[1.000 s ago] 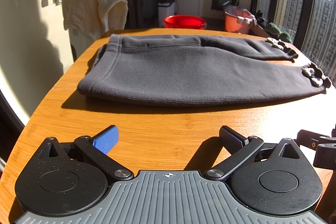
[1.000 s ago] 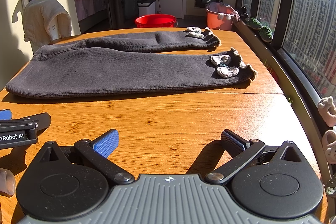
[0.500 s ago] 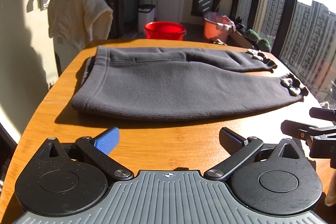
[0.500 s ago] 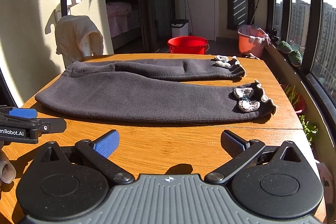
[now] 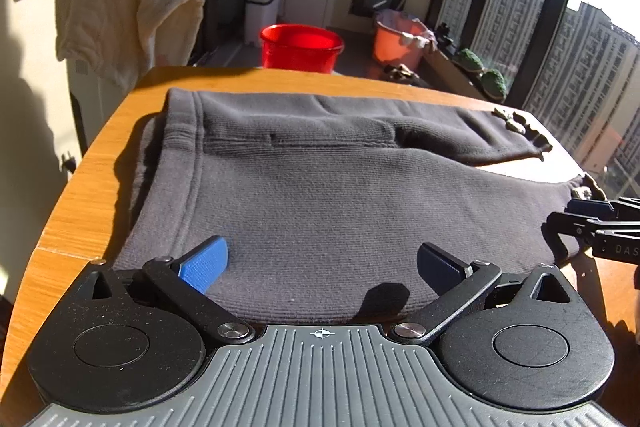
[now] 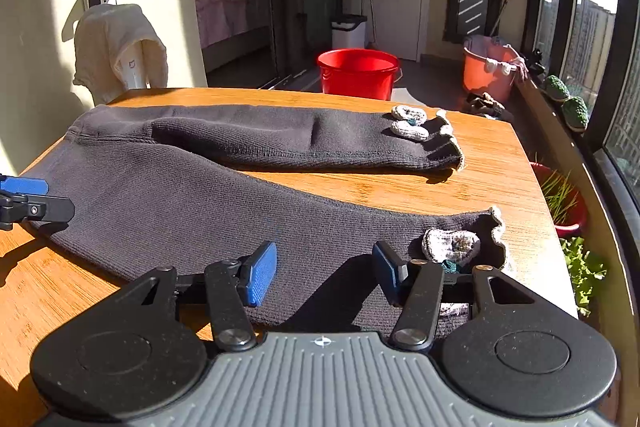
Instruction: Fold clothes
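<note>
I've just brought both sets of jaws forward: left gripper (image 5: 322, 263) spread over the grey trousers' (image 5: 360, 195) waist end, right gripper (image 6: 324, 273) spread by the near cuff (image 6: 452, 245). Ready to pinch.

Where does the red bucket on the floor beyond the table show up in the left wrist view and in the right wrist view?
Left wrist view: the red bucket sits upper centre-left, just past the table's far edge, above the waistband end of the grey trousers.
Right wrist view: the red bucket is upper centre, beyond the table, above the far trouser leg.
Shared landmark: the orange bucket stands to its right in both.
</note>
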